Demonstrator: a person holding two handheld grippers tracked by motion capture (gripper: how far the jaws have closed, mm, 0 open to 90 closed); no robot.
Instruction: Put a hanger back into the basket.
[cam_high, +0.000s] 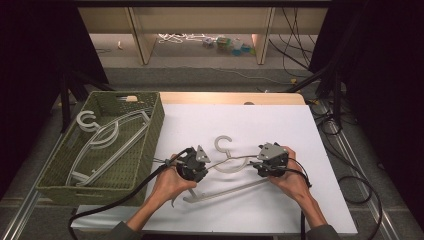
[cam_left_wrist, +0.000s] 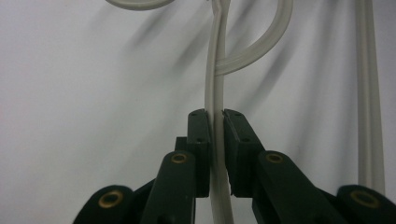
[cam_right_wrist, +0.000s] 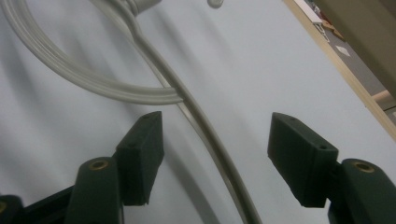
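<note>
The pale grey plastic clothes hanger (cam_high: 231, 167) lies on the white tabletop (cam_high: 280, 130), right of the green woven basket (cam_high: 146, 150). My left gripper (cam_left_wrist: 215, 121) pinches its left shoulder bar tight. My right gripper (cam_right_wrist: 215, 140) straddles the right shoulder bar, pads apart and not touching. It looks light, stiff and slick, so I'd grip both thin bars squarely.

Three white hangers in all: one hanger (cam_high: 227, 167) lies on the white tabletop (cam_high: 280, 125) near the centre, and two hangers (cam_high: 107, 142) lie in the one green basket (cam_high: 150, 145) at nine o'clock. Two tongs: left (cam_high: 200, 162), right (cam_high: 260, 165)
</note>
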